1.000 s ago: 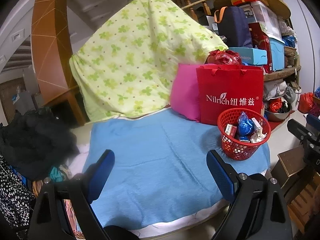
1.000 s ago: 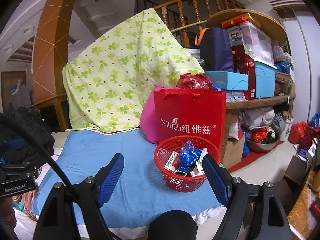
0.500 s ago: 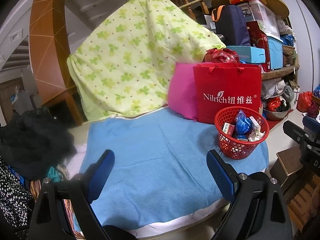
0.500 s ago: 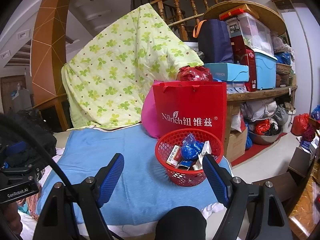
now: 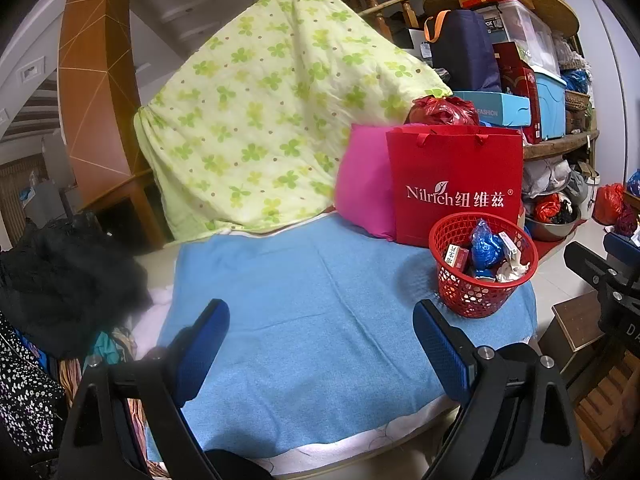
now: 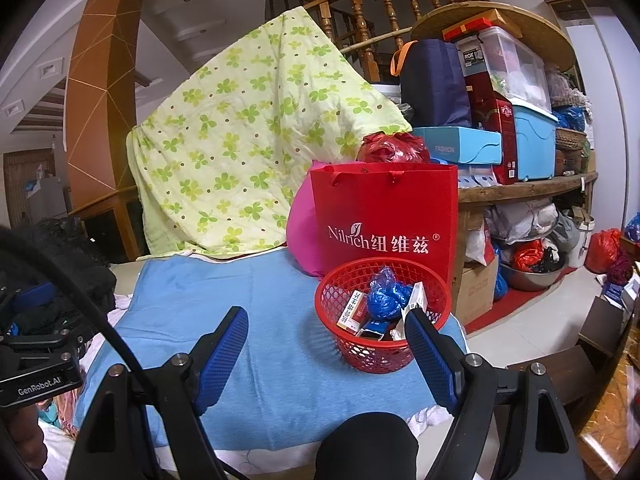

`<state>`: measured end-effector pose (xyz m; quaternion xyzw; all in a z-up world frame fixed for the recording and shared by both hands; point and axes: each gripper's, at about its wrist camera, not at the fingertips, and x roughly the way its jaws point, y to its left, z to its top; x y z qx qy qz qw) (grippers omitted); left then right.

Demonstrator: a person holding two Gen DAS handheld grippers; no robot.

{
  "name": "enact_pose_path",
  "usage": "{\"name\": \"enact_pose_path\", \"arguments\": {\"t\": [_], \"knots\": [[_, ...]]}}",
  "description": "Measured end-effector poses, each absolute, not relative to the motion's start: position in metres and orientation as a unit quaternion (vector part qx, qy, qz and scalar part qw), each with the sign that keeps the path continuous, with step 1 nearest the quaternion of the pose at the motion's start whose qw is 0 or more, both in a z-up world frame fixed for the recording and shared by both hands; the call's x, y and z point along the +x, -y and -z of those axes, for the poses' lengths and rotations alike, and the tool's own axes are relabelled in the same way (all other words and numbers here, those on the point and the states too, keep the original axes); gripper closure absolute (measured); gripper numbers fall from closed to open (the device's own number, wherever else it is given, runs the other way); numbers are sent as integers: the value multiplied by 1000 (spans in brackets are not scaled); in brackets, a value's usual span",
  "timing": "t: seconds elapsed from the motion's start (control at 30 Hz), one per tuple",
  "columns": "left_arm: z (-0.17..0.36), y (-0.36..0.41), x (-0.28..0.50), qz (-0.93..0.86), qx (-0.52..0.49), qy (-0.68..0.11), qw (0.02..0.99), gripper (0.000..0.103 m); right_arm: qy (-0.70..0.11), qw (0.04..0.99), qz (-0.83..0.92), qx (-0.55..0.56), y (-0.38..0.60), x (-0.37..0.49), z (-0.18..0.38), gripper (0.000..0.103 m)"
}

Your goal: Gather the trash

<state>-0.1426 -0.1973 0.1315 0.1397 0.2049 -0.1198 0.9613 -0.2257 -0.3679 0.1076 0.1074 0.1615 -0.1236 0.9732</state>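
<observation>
The left gripper (image 5: pixel 320 336) hangs above the blue towel (image 5: pixel 312 300) with its fingers (image 5: pixel 438 344) spread wide and nothing between them. The right gripper (image 6: pixel 326 344) is likewise spread wide and empty, its right finger (image 6: pixel 428 352) overlapping the near rim of the red basket (image 6: pixel 376 344) in its own view; whether it touches the rim cannot be told.

The red basket (image 5: pixel 480 292) stands on the towel near the towel's right edge, just in front of a red paper bag (image 5: pixel 456 184) printed with "Nilrich". Inside the basket lie the collected bits of trash: a crumpled blue plastic wrapper (image 6: pixel 386 292), a small red and white carton (image 6: pixel 352 308) leaning against the left wall, another pale carton (image 6: pixel 416 296) to the right, and some white crumpled paper (image 5: pixel 514 270).

A pink cushion (image 5: pixel 360 188) leans beside the bag on its left, and a green clover-print quilt (image 5: pixel 256 120) is draped behind. Dark clothing (image 5: pixel 60 280) is heaped to the left of the towel. Shelves on the right carry boxes and a blue storage bin (image 6: pixel 532 140)
</observation>
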Motion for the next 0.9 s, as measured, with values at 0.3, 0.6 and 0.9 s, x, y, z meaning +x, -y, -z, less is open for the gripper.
{"name": "enact_pose_path", "arguments": {"t": [0.3, 0.6, 0.9], "knots": [[-132, 198, -143, 120, 140, -205, 961, 10, -154, 974, 127, 111, 368, -227, -110, 20], [-129, 200, -142, 121, 137, -209, 961, 10, -155, 973, 128, 113, 370, -226, -109, 20], [-128, 201, -141, 120, 138, -209, 961, 10, -155, 973, 129, 113, 370, -226, -108, 20]]}}
